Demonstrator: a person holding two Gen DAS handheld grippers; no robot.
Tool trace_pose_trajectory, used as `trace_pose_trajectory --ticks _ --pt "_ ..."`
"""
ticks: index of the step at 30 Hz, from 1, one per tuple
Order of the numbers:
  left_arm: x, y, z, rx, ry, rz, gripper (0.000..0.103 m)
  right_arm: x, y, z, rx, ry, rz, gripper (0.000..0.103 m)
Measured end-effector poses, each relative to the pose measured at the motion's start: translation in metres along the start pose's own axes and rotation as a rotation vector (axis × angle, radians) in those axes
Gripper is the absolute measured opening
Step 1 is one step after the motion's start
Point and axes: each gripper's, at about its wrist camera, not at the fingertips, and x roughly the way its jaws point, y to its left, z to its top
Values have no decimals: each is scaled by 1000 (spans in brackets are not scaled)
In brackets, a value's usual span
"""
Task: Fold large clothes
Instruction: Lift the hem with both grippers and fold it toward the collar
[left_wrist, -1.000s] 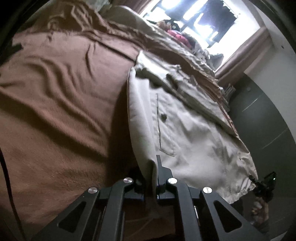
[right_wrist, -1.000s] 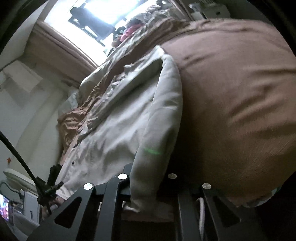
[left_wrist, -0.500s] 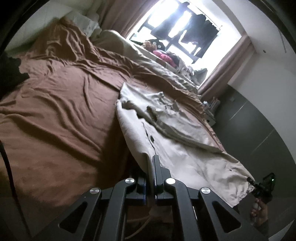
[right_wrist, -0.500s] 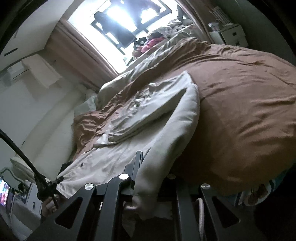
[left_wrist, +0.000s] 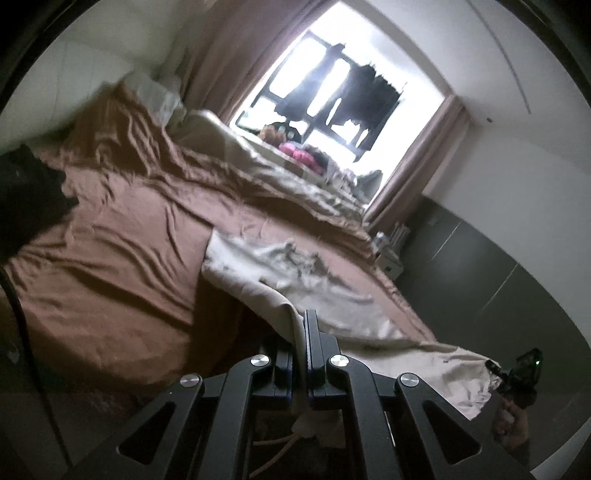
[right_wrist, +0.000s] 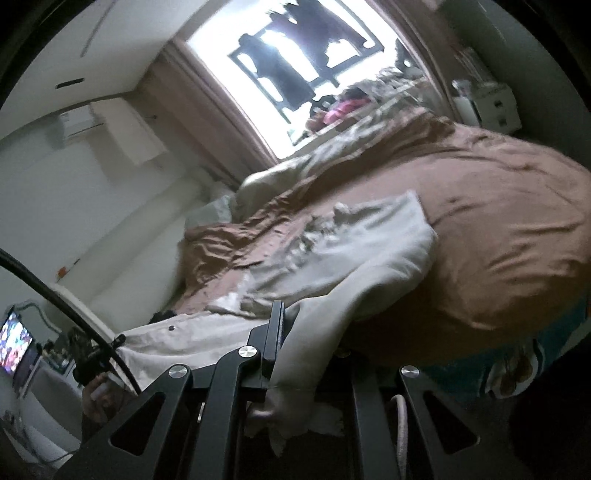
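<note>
The beige coat (left_wrist: 295, 280) lay stretched across the bed (left_wrist: 110, 258), its near edge lifted off the brown cover. The left tongs (left_wrist: 302, 332) were clamped on one corner of that edge, the right tongs (right_wrist: 291, 332) on the other. Dark clothes (left_wrist: 354, 96) hung at the bright window (left_wrist: 314, 74) behind.

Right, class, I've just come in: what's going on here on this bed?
A person is folding a cream garment on a bed with a brown cover. The left gripper and right gripper are each shut on an edge of the near end, which is raised off the bed; the far end lies crumpled on the cover.
</note>
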Motion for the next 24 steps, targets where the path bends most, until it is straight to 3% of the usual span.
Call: trace_pose_trajectory --ticks 6,9,16,24 --pt "-50 -12 10 8 -101 -32 4 -25 10 4 -55 -69 46 7" --pt "-58 -12 10 15 -111 -26 4 -20 0 2 -55 -79 46 7" --pt "-35 -5 17 5 -90 -7 4 9 -17 12 -38 -75 2 7" --pt "17 -15 72 22 -114 18 4 51 -12 67 -48 -106 -27 6"
